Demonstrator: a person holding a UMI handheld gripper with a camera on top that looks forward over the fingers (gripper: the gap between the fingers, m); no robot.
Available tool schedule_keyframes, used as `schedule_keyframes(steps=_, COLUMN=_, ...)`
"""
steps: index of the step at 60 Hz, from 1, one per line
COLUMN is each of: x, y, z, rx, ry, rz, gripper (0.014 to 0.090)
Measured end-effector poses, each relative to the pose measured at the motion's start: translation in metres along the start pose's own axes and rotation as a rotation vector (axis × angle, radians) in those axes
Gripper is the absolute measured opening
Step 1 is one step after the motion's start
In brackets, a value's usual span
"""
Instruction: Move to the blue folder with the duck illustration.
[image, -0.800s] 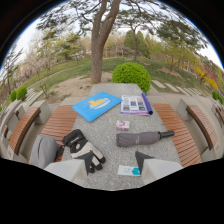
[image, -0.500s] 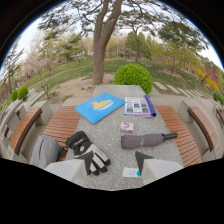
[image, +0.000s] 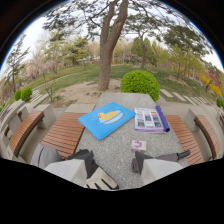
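tongs hovering over a stone table outdoors, blue folder lying ahead of them.

the tongs (image: 110, 175) are released, two pale fingers (image: 70, 170) spread wide apart with nothing pressed between them. the blue folder (image: 107, 119), with a yellow duck drawn on it, lies flat on the grey table (image: 120, 157) beyond the fingers, turned at a slant and a little toward the left finger's side. just beside it on the right lies a booklet (image: 148, 120) with a purple spine along its far edge. nearer the fingers sits a small pink card (image: 138, 145), and a folded dark umbrella (image: 159, 159) stretches away by the right finger. a black and white glove (image: 97, 175) lies by the left finger (partly hidden behind it). wooden benches (image: 64, 134) run along both sides, and past the table stand a round green bush (image: 141, 83) and a big tree (image: 111, 45).
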Motion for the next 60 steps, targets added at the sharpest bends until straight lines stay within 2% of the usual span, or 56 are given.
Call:
schedule_keyframes(steps=39, x=-0.016, y=-0.093, z=0.28, rx=-0.049, ry=-0.072, rz=-0.046, gripper=0.0828)
schedule_keyframes(steps=51, x=-0.03, y=-0.102, z=0.344, rx=-0.075, ry=-0.101, rz=-0.047, gripper=0.0827)
schedule_keyframes(steps=60, x=-0.039, y=-0.102, z=0.366, rx=-0.088, ry=-0.123, rz=-0.053, gripper=0.0827)
